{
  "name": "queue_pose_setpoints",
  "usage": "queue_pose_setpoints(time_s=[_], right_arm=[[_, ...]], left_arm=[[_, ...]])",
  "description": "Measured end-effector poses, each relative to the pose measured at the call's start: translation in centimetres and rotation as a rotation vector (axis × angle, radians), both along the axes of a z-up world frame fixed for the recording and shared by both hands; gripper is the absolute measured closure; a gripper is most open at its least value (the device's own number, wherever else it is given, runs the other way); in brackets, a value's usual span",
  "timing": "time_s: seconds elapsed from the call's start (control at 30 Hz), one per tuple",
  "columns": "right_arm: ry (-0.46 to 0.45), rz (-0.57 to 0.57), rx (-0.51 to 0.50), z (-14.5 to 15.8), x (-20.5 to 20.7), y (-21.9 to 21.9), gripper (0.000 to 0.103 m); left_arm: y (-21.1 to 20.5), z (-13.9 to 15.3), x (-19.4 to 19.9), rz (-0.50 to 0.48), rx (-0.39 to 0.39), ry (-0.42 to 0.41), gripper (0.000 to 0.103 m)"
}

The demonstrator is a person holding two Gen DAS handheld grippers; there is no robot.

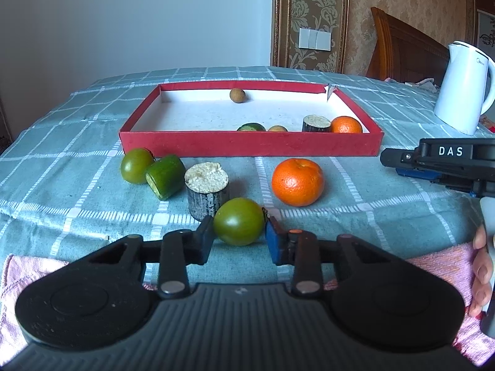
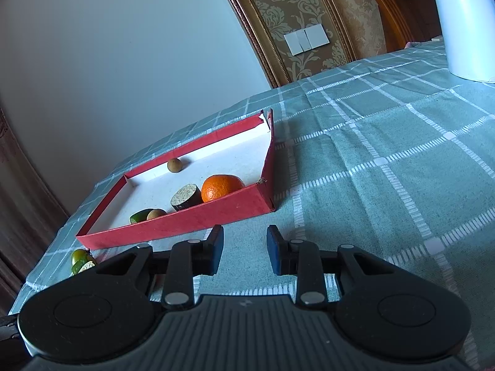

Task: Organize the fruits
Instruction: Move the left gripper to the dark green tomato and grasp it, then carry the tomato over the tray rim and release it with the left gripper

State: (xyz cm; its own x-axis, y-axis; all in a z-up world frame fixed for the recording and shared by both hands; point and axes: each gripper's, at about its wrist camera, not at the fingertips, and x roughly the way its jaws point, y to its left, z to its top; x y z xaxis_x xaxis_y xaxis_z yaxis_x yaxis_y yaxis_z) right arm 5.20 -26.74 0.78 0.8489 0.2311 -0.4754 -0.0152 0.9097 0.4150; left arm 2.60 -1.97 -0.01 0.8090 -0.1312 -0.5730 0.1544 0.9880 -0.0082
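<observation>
My left gripper is shut on a green tomato that rests on the checked cloth, with a pad pressing on each side. On the cloth beyond it are an orange, a dark cut cylinder with a pale top, a cucumber piece and a second green tomato. Behind them, the red tray holds an orange, a dark cylinder, a green piece and two small brown fruits. My right gripper hovers before the tray's near right corner, jaws shut to a narrow gap with nothing between them.
A white kettle stands at the right, behind the right gripper. A pink towel lies along the table's near edge, and a person's hand shows at the right border. A wooden headboard and a wall stand behind the table.
</observation>
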Motion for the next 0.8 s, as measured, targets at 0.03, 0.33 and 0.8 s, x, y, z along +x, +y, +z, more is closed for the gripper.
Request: queue_pose_setpoints(time_s=[0.03, 0.33, 0.8], right_arm=[[0.0, 0.0, 0.0, 0.0, 0.0, 0.0, 0.074], [0.0, -0.002, 0.001, 0.0, 0.0, -0.1, 0.074], [-0.001, -0.007, 0.003, 0.0, -0.1, -0.1, 0.074]], left_arm=[[0.0, 0.1, -0.1, 0.003, -0.003, 0.001, 0.071], [0.0, 1.5, -1.1, 0.02, 0.006, -0.044, 0.071], [1.1, 2.0, -0.1, 0.108, 0.025, -0.02, 0.071]])
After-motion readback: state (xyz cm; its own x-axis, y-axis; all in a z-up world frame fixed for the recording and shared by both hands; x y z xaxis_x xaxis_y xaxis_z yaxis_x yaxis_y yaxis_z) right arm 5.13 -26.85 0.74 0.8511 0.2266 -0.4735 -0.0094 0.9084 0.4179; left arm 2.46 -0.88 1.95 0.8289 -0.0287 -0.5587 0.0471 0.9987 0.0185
